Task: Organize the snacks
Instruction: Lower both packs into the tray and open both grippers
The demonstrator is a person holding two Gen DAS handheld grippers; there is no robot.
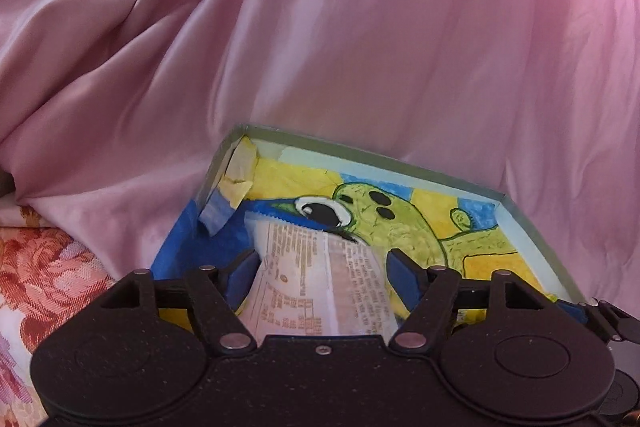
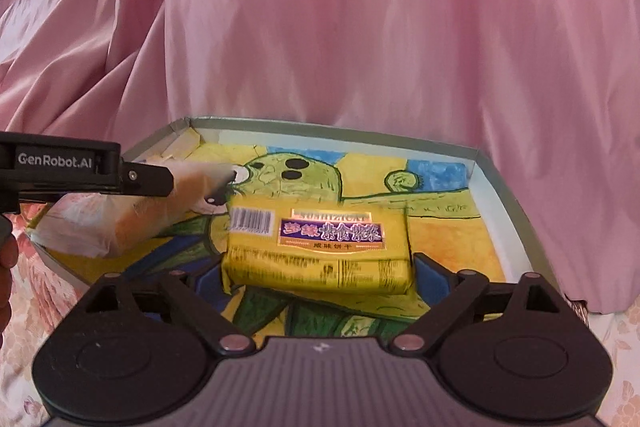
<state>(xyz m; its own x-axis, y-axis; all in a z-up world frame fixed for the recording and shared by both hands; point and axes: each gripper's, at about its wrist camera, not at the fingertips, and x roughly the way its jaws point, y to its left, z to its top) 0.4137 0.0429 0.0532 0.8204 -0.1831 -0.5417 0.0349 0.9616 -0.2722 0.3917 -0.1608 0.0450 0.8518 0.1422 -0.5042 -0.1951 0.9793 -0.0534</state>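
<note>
A shallow box (image 1: 360, 151) (image 2: 320, 129) with a grey-green rim has a green cartoon figure painted on its yellow and blue floor. A white snack packet (image 1: 316, 291) with printed text lies between the blue pads of my left gripper (image 1: 322, 279); the pads stand slightly off its sides. In the right wrist view the same packet (image 2: 120, 223) slants over the box's left rim under a left finger (image 2: 148, 181). A yellow biscuit packet (image 2: 320, 243) lies flat on the box floor between the wide-apart pads of my right gripper (image 2: 316, 277).
Pink satin cloth (image 1: 360, 27) (image 2: 360, 27) rises right behind the box and along its right side. A floral bedspread (image 1: 44, 267) lies to the left. A hand (image 2: 6, 267) shows at the left edge. Part of the right gripper (image 1: 616, 319) sits close on the right.
</note>
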